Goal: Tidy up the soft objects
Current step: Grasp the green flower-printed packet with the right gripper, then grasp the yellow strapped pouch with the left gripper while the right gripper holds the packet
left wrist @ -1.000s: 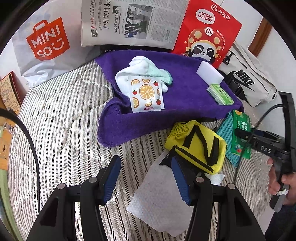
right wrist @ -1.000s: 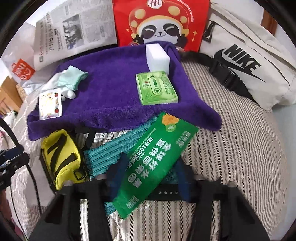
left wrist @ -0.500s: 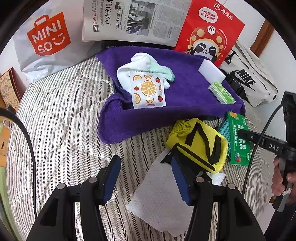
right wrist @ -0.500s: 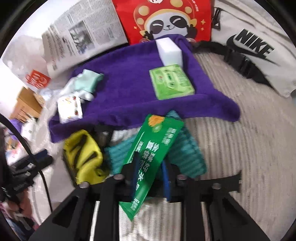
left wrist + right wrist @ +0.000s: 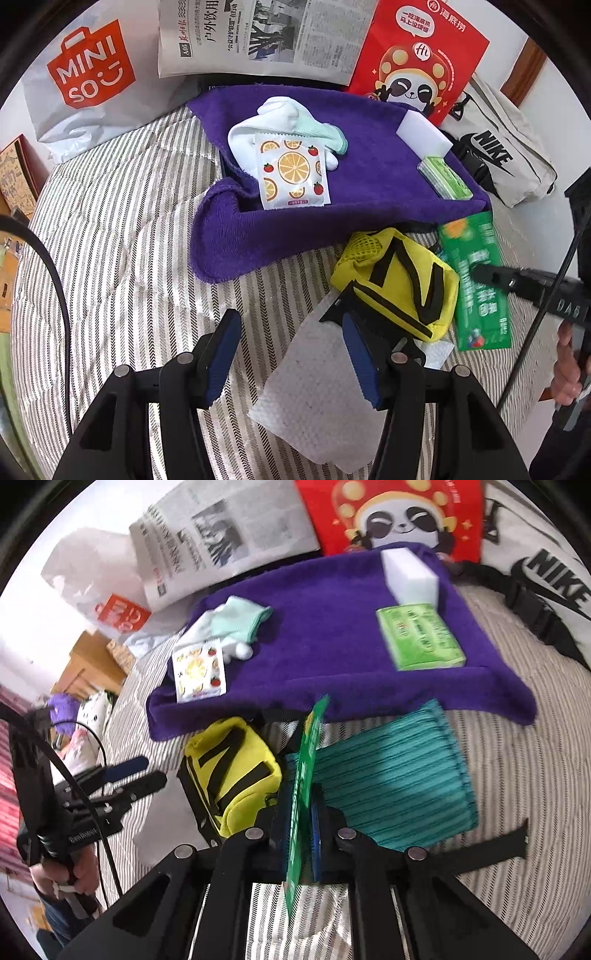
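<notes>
My right gripper [image 5: 300, 834] is shut on a long green packet [image 5: 304, 775], held edge-on above a teal cloth [image 5: 399, 775]. The packet [image 5: 476, 273] also shows in the left wrist view, with the right gripper [image 5: 480, 275] clamped on it. My left gripper [image 5: 291, 354] is open and empty above a white paper towel [image 5: 317, 398], beside a yellow pouch [image 5: 399, 284]. A purple towel [image 5: 369, 184] holds white and mint socks [image 5: 291, 122], a fruit-print packet [image 5: 291, 173], a white sponge [image 5: 421, 133] and a green tissue pack [image 5: 443, 177].
The striped bed cover [image 5: 122, 240] lies underneath. Behind the towel stand a Miniso bag [image 5: 88, 74], a newspaper [image 5: 258, 37], a red panda bag [image 5: 421, 55] and a white Nike bag [image 5: 506, 155]. A wooden cabinet [image 5: 88, 664] stands at left.
My right gripper closed on the green packet, lifted it off the teal cloth and turned it on edge. My left gripper stayed open over the paper towel.
</notes>
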`<state>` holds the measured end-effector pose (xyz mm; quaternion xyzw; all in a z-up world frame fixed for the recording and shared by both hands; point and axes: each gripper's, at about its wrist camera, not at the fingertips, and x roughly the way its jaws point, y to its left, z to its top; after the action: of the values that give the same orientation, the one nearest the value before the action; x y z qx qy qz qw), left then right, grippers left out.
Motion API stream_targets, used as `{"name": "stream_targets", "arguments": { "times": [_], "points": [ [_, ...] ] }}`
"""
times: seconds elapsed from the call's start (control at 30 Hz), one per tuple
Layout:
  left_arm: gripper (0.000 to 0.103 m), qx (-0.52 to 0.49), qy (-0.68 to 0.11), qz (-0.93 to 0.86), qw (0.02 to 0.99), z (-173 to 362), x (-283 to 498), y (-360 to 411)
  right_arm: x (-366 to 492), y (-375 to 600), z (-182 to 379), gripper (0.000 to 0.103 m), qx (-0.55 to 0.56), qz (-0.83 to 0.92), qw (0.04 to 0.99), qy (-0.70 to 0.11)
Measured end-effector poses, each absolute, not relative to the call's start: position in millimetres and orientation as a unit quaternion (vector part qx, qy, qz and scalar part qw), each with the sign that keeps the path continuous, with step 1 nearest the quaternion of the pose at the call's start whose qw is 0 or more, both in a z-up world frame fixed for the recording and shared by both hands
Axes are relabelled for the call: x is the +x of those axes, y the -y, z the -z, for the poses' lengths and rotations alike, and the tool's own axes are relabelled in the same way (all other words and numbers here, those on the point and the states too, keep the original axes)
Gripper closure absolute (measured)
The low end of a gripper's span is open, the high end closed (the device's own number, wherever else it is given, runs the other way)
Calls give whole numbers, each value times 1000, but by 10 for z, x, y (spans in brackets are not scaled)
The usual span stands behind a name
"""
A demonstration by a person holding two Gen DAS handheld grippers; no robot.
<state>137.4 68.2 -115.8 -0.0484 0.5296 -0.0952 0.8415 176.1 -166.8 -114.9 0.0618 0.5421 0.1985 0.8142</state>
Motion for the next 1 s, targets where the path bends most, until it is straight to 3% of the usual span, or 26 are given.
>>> {"name": "stream_targets", "arguments": {
  "times": [0.57, 0.83, 1.0],
  "points": [
    [48, -47, -516, 101, 849, 1111, 1285, -664, 1610, 1418, 1276, 94, -51, -165, 868, -467],
    [48, -30, -498, 108, 860, 1084, 1163, -663, 1698, 1599, 1302, 93, 19, -182, 860, -477],
    [48, -30, -499, 123, 857, 1120, 1152, -650, 1631, 1640, 1213, 99, 21, -184, 863, -471]
  ]
}}
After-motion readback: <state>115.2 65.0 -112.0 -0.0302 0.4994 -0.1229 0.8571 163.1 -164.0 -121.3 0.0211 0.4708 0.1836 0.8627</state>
